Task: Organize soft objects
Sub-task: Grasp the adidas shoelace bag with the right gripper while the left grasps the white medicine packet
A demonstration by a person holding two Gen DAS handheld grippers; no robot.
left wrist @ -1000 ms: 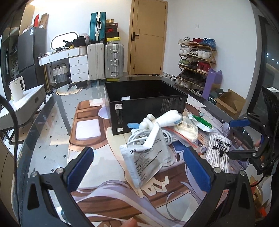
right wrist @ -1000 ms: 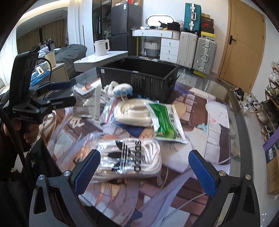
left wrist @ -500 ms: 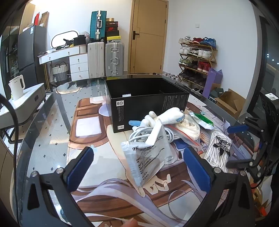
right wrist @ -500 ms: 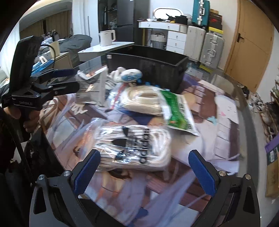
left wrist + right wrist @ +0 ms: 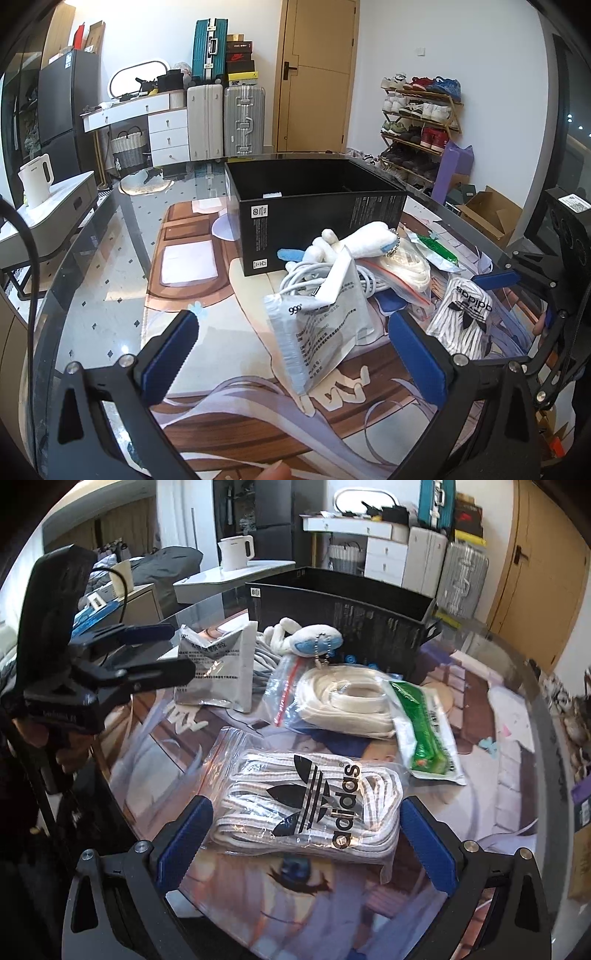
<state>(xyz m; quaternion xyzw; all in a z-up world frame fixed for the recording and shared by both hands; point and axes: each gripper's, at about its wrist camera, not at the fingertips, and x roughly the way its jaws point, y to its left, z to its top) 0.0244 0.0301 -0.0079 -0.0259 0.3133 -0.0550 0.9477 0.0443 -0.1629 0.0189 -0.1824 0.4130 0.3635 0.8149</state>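
Right gripper (image 5: 303, 830) moved closer over adidas lace bag (image 5: 306, 805), now straddling it.

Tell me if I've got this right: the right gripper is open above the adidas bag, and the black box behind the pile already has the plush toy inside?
Not quite. In the right wrist view the plush toy lies outside the black box, on the pile. The right gripper is indeed open above the adidas bag.
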